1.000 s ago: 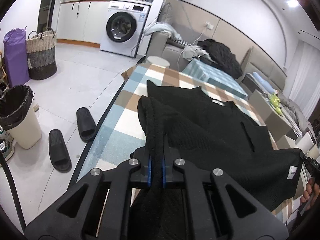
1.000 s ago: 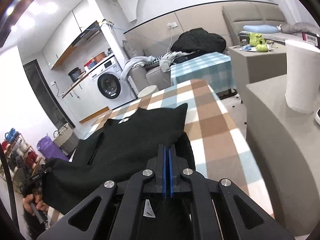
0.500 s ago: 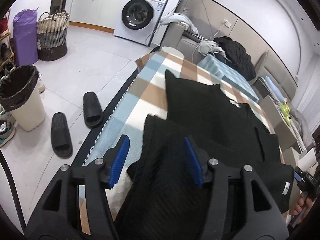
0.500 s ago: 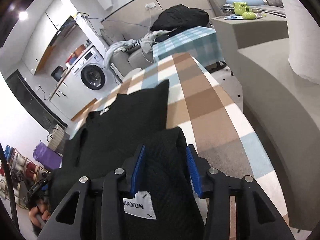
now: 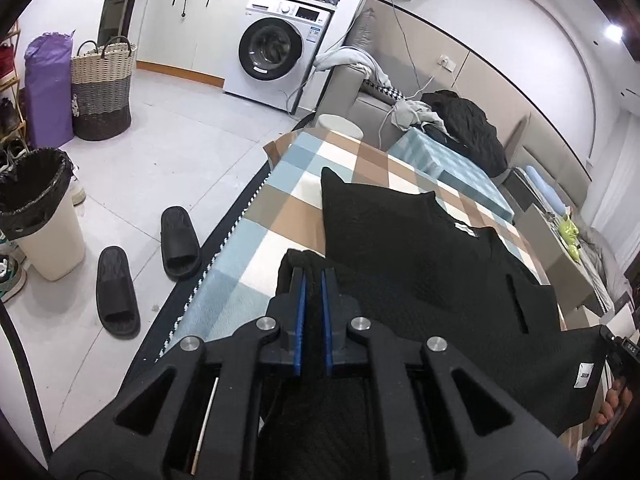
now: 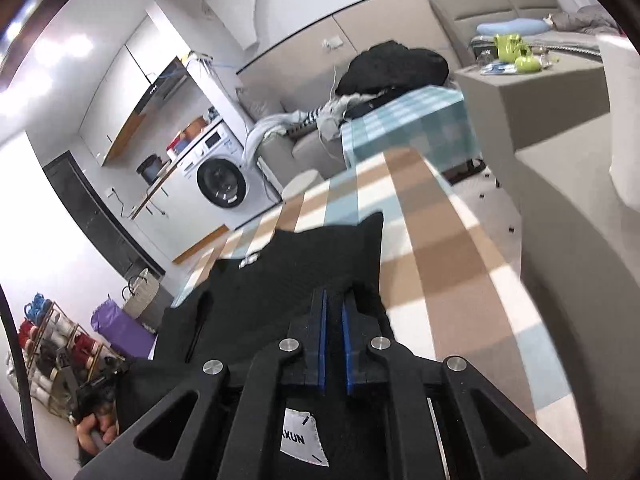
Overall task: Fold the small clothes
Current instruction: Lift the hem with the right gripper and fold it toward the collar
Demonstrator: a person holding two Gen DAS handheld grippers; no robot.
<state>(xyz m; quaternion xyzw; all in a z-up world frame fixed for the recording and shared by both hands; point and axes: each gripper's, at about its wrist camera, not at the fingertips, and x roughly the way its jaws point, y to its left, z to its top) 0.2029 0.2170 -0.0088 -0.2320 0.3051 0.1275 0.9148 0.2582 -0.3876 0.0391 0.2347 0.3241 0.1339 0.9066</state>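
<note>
Left hand-held gripper (image 5: 313,280) sits at the lower centre of its frame, its blue-lined fingers (image 5: 299,320) drawn close together and clamped on a bunched fold of the black garment (image 5: 420,272). Dark fabric fills the narrow gap between the pads and spills below the gripper body. From there the garment spreads toward the right of the frame across the checked cloth (image 5: 280,208) that covers the desk, with one pointed corner reaching up to mid-frame and a small white label (image 5: 464,229) near its neckline. A second white tag (image 5: 585,376) hangs at the garment's far right edge, close to the other hand at the frame's lower right.

Right hand-held gripper (image 6: 334,304), at the lower centre of its own frame, has its fingers likewise pressed nearly together, pinching a dark fold of the same garment. A white label (image 6: 302,434) with printed letters lies on the fabric just beneath the gripper. The garment stretches from here toward the lower left of that frame.

In the left view, a washing machine (image 5: 276,52) stands at upper centre, a woven basket (image 5: 102,88) and a purple bag (image 5: 48,88) at upper left, a lined bin (image 5: 36,208) at the left edge, and two black slippers (image 5: 180,240) on the floor just beside the desk.
</note>
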